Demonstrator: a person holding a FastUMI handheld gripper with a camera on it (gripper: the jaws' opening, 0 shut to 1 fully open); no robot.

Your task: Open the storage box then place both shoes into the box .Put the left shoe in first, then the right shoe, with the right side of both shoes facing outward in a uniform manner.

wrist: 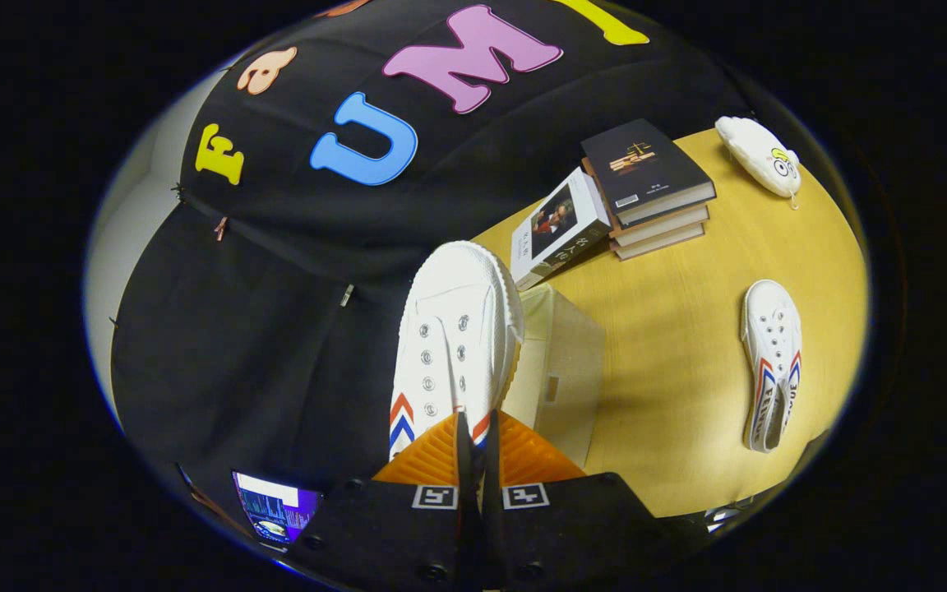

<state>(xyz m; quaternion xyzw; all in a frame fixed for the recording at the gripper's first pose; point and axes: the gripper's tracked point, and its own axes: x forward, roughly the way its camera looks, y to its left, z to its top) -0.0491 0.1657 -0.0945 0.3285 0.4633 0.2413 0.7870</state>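
- Fingers are seen pinched nearly together on the heel end of a white shoe, so the shoe is judged to be clamped between them.
- Its long axis is carried straight ahead of the fingers, toe farthest away and laceless eyelets turned toward the camera; red and blue chevrons are seen on both flanks near the heel.
- Just beyond and slightly to the right of the held shoe, the pale storage box is seen on the worktop; whether its top is open cannot be told, since the shoe hides that part.
- The coming move is judged to turn on this: the box lies under and to the right of the toe, so the shoe would have to be swung and lowered that way with its long axis matched to the box.
- A second shoe is left lying on the worktop, well apart to the right, its long axis roughly parallel to the held one.
- Books are stacked beyond the box, and a small white pouch is seen further right.
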